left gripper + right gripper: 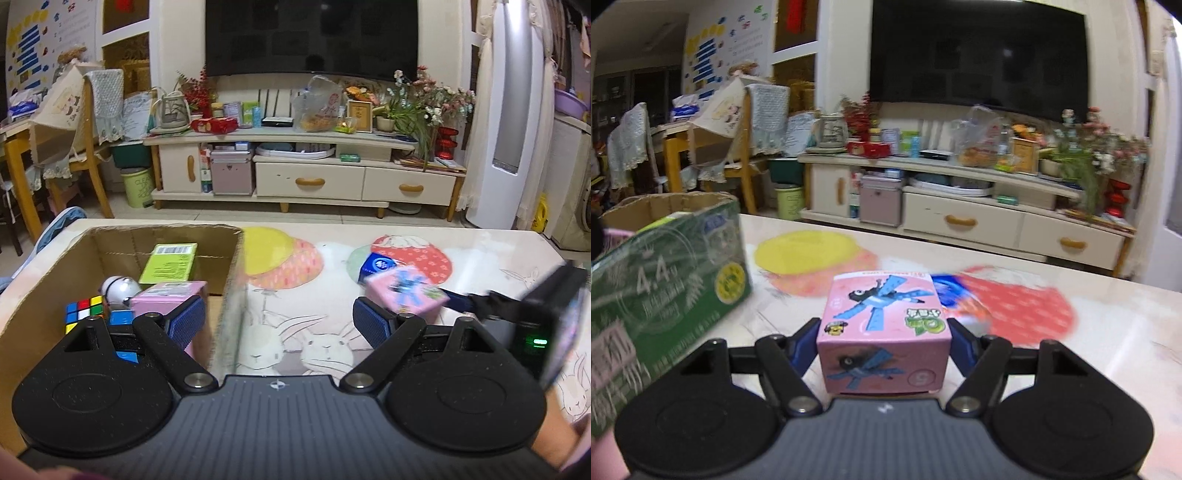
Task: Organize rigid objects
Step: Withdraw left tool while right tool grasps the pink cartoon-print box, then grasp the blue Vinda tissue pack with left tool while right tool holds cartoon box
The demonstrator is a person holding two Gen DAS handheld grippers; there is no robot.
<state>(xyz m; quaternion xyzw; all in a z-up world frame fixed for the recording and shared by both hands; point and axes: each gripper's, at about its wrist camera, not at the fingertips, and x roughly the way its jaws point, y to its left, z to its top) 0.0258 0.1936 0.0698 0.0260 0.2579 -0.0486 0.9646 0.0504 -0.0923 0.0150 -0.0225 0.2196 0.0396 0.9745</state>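
table: my rabbit-print top, living room
right gripper: fingers bracketing pink toy box, contact unclear
left gripper: fingers spread, over cardboard box wall

Warm indoor light, fisheye bending at the edges, motion blur smearing the right view.

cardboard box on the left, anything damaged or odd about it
Yes. The cardboard box has no top flaps, and its upper rim is torn and ragged, most clearly along the wall facing the open table. Inside, the green box, pink box and puzzle cube sit loosely, not lined up.
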